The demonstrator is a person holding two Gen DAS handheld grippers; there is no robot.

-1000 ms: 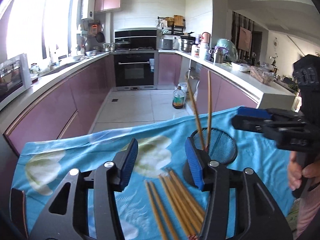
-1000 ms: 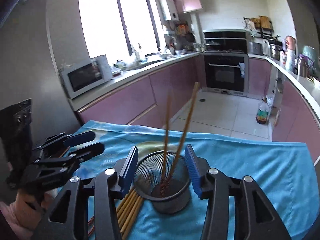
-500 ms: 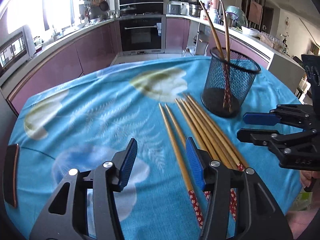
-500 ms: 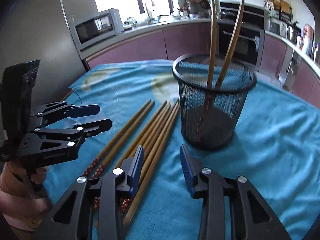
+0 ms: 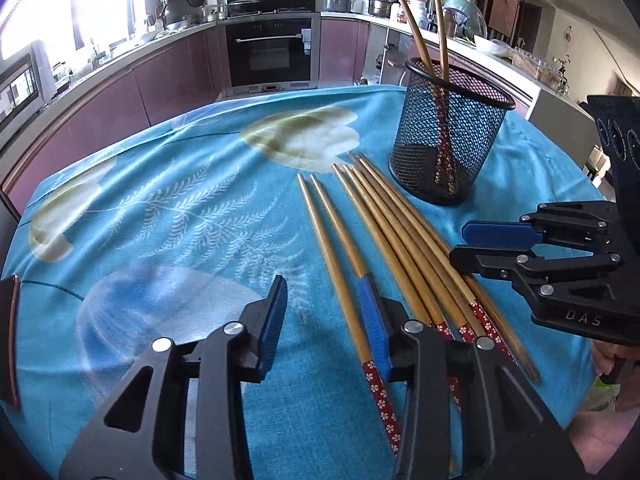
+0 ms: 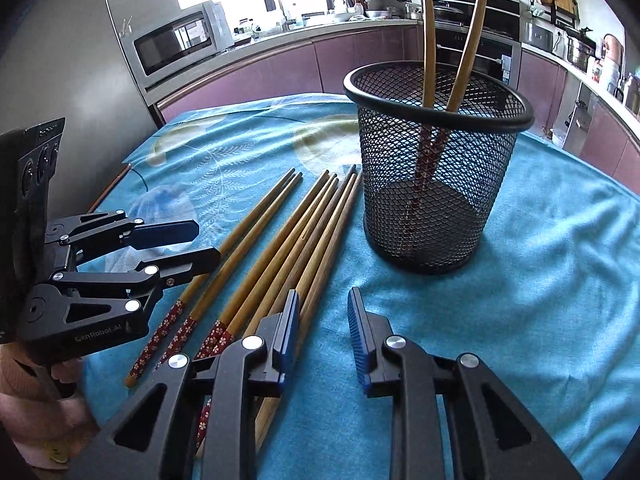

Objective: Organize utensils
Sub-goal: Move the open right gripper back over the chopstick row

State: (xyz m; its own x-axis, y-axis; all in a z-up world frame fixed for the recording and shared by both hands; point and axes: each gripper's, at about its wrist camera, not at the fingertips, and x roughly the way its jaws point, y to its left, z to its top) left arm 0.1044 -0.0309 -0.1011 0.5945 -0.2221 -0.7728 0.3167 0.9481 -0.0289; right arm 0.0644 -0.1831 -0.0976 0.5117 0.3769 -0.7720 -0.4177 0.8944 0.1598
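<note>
My left tool [image 5: 326, 312] hung low over the blue-clothed surface [image 5: 168, 208], its jaws closing from a moderate gap around the leftmost loose chopstick [image 5: 340, 276], the pads not yet pressing it. My right tool [image 6: 323, 326] sat just right of the bundle, its jaws narrow and closing with only cloth between them; its left pad lay against the outermost stick of the bundle. Eight loose bamboo chopsticks [image 6: 280, 240] lay side by side on the surface just left of the black mesh cup [image 6: 436, 184], tips toward the cup, red flower-patterned handles toward me. Two stood a little apart from the other six, on the side farther from the cup. Two more chopsticks [image 6: 452, 60] stood in the cup handle-down, their tips leaning apart above its rim. The cup stood upright on the cloth, clear of both tools. Behind it ran purple kitchen cabinets [image 5: 180, 80] and a built-in oven [image 5: 272, 52].
</note>
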